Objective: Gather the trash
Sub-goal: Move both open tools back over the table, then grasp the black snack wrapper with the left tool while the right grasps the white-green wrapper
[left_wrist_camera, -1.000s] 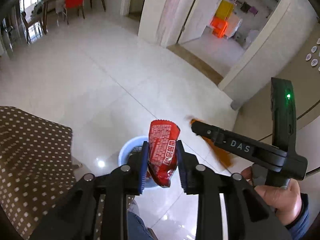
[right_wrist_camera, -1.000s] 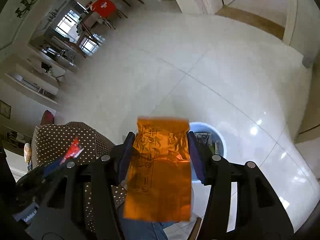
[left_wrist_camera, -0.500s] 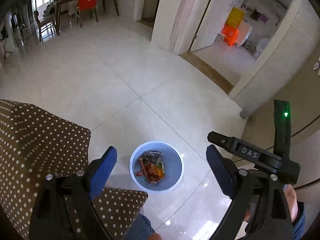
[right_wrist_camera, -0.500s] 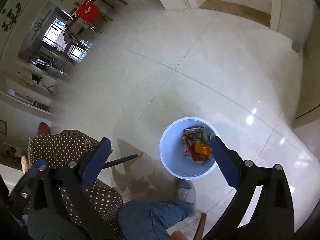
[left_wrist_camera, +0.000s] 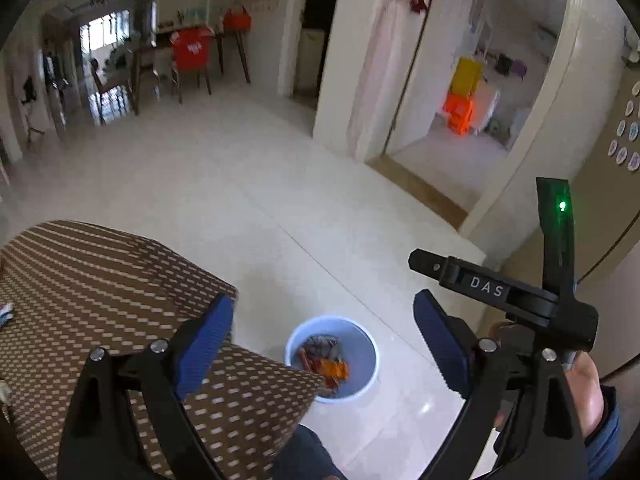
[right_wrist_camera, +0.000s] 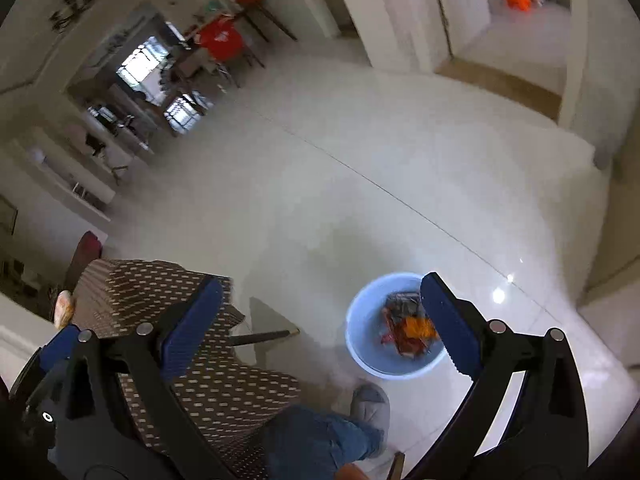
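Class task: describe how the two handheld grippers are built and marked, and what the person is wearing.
Both the left gripper and right gripper have black frames, silver rivets and ribbed blue finger pads. The right one shows white DAS lettering and a green light. The person wears a blue sleeve, jeans and a grey slipper.

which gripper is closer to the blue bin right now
Right, though only slightly. The right gripper hangs above the blue bin, one finger overlapping its rim in the right wrist view. The left gripper hangs above and over the dotted tablecloth edge.
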Tool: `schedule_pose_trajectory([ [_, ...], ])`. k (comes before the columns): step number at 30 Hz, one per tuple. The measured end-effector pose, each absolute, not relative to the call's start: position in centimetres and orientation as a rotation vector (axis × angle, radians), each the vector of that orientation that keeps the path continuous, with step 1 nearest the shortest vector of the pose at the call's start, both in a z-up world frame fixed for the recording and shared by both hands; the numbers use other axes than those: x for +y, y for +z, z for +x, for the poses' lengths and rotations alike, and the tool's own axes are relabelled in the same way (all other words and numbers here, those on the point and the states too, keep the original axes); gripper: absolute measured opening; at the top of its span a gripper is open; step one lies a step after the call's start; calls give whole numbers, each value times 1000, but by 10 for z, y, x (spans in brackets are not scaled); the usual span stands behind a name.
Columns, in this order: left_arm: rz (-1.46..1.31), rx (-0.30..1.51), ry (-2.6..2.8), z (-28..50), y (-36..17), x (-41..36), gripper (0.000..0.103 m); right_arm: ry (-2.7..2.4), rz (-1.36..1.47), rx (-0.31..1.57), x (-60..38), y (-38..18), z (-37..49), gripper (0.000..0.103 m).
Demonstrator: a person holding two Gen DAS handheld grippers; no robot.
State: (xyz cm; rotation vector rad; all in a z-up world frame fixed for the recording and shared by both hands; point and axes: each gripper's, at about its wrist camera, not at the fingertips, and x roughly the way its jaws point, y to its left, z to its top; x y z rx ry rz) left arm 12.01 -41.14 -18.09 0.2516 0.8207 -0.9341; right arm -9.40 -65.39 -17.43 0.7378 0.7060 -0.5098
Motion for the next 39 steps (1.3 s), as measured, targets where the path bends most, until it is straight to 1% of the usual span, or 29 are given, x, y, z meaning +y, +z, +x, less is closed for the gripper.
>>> schedule_pose_trajectory([
  [6, 261, 677, -842, 116, -149, -355, 90, -429, 657, 658, -612, -134, -73, 97],
  [13, 207, 575, -733, 121, -114, -280, 91, -308, 552, 630, -549, -95, -39, 97],
  [16, 211, 526, -663, 122, -105, -250, 91, -254, 479, 626, -513, -80, -22, 97],
  [20, 197, 515, -578, 128, -102, -206, 91, -158, 427, 626, -469, -67, 0, 97],
  [25, 158, 557, -481, 151, -117, -140, 91, -37, 378, 650, -415, -69, 27, 97],
  [31, 150, 603, -427, 176, -140, -77, 91, 61, 300, 717, -350, -84, 55, 97],
  [35, 207, 647, -411, 193, -166, -47, 91, 94, 277, 755, -329, -97, 66, 97],
  [39, 288, 703, -413, 209, -195, -36, 91, 110, 258, 795, -309, -110, 80, 97],
])
